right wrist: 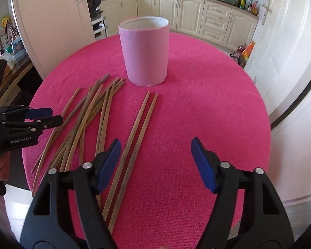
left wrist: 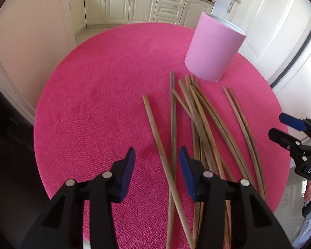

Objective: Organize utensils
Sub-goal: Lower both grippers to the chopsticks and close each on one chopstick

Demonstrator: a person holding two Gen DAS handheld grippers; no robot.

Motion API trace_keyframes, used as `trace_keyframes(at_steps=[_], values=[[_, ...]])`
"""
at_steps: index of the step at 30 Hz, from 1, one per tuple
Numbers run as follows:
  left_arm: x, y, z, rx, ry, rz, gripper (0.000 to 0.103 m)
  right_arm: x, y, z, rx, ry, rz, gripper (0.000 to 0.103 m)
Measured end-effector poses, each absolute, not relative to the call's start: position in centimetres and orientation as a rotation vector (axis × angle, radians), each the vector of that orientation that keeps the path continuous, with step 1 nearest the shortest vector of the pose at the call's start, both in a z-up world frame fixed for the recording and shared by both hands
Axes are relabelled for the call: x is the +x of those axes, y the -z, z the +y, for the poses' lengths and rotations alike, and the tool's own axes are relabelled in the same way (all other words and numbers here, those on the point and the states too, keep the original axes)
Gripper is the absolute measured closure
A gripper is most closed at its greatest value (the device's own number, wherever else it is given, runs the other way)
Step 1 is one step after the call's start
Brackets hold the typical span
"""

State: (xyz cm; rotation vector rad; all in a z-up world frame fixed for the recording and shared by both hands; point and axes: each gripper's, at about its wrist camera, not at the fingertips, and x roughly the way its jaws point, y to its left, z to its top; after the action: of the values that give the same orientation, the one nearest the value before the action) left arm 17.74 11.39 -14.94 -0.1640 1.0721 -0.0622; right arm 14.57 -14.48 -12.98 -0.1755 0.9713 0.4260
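Several brown wooden chopsticks [left wrist: 199, 128] lie scattered on a round table with a pink cloth [left wrist: 105, 95]; they also show in the right wrist view [right wrist: 89, 116]. A pair of chopsticks [right wrist: 137, 124] lies apart to the right of the pile. A pink cylindrical holder [left wrist: 212, 45] stands upright behind them, open at the top [right wrist: 145, 51]. My left gripper [left wrist: 157, 155] is open above the near ends of the left chopsticks. My right gripper [right wrist: 156, 147] is open and empty, just right of the separate pair.
Cream kitchen cabinets [right wrist: 197, 10] and a counter with bottles stand behind the table. A white door [left wrist: 259, 20] is at the right. The pink cloth [right wrist: 207, 103] lies bare right of the chopsticks. Each gripper shows in the other's view, the right gripper [left wrist: 280, 127] and the left gripper [right wrist: 54, 116].
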Motion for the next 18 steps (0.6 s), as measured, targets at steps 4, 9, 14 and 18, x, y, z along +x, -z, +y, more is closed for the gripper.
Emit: trace_keyframes(at_steps=[4,9,14,18], values=[[18.4,15.8,12.3,-0.214,0.061,1.102,0.075,15.8,13.5,-13.9,-0.165,-0.444,1.056,0.058],[17.9,15.4,12.7,-0.198,0.009,1.130,0.095,17.3,14.8,-12.9,-0.187,-0.431,1.137,0.069],[18.0,15.5,12.7,-0.205,0.010,1.137,0.096,17.4,15.3,-12.3,-0.180,-0.448,1.182,0.070],[18.0,15.4,13.0,-0.205,0.002,1.140,0.096,17.7,16.3,-11.4,-0.217,-0.438,1.214,0.080]])
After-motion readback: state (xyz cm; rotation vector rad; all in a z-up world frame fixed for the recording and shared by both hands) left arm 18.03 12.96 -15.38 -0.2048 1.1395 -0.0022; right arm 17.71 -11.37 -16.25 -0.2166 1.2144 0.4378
